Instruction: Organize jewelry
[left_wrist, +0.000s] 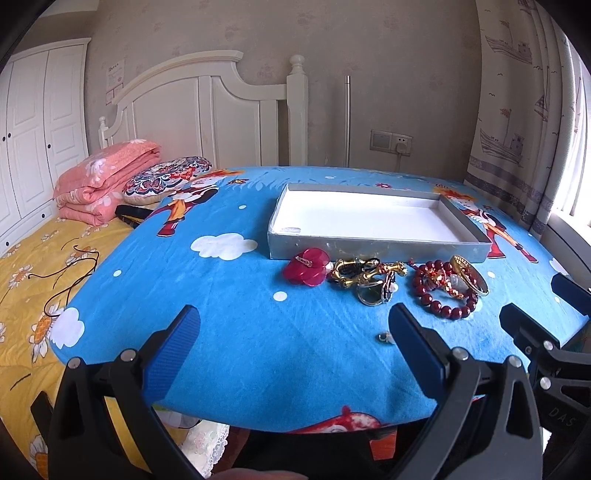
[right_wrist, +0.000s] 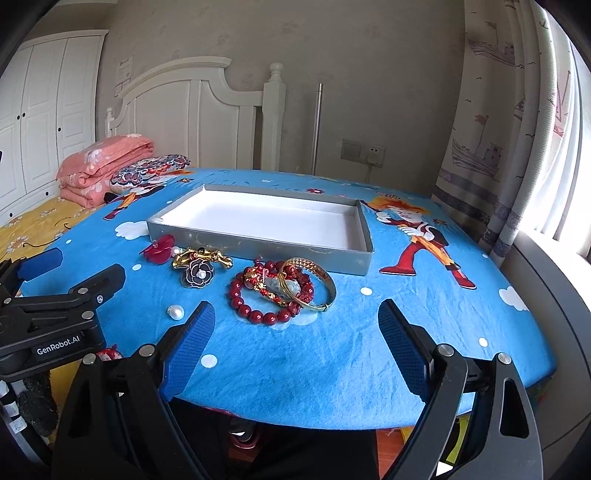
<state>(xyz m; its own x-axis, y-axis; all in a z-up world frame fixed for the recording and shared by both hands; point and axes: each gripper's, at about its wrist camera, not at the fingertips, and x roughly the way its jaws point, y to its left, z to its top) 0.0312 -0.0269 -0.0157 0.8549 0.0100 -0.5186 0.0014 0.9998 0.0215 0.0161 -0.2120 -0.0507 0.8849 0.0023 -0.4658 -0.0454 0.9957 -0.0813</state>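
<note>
A shallow grey box with a white inside (left_wrist: 373, 218) (right_wrist: 266, 218) sits on the blue cartoon cloth (left_wrist: 240, 314) (right_wrist: 332, 350). In front of it lies a row of jewelry: a red petal piece (left_wrist: 306, 271) (right_wrist: 159, 250), a gold chunky clasp (left_wrist: 364, 273) (right_wrist: 201, 256), a black flower brooch (right_wrist: 198, 277), a red bead bracelet (left_wrist: 445, 291) (right_wrist: 266, 295), a gold bangle (left_wrist: 471, 275) (right_wrist: 314, 282) and a small pearl (right_wrist: 176, 312). My left gripper (left_wrist: 295, 325) is open and empty, near the table's front. My right gripper (right_wrist: 295, 319) is open and empty, just short of the bracelet.
A bed with a yellow cover (left_wrist: 33, 295), a folded pink quilt (left_wrist: 99, 184) and a patterned cushion (left_wrist: 166, 179) lies left of the table. A curtain (left_wrist: 517, 110) and a window are on the right. A small metal piece (left_wrist: 384, 336) lies by my left gripper's right finger.
</note>
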